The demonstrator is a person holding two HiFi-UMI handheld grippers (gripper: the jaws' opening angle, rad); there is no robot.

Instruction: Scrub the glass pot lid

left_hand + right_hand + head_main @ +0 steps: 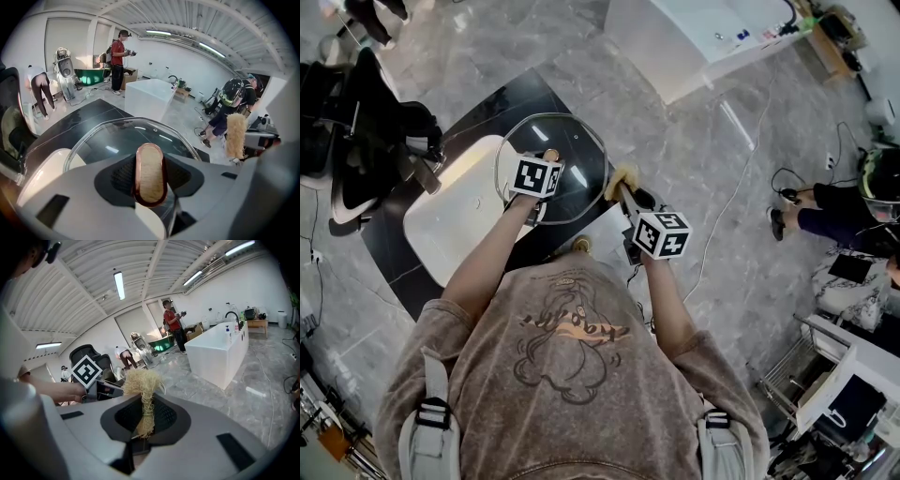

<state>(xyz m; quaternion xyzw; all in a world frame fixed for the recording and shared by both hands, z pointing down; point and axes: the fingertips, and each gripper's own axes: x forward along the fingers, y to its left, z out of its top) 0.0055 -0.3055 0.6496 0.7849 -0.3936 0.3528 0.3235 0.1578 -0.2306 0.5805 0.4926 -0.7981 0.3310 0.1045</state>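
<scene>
The glass pot lid is held up over the black counter, tilted, with its rim showing all round. Its cork knob with a copper rim sits between the jaws of my left gripper, which is shut on it. In the head view the left gripper is at the lid's middle. My right gripper is shut on a straw-coloured fibre scrubber at the lid's right edge; I cannot tell whether they touch. The scrubber stands up from the right gripper's jaws.
A white sink basin is set in the black counter under the lid. A black chair stands to the left, a white bath-like unit at the back. A seated person and cables are on the floor at right.
</scene>
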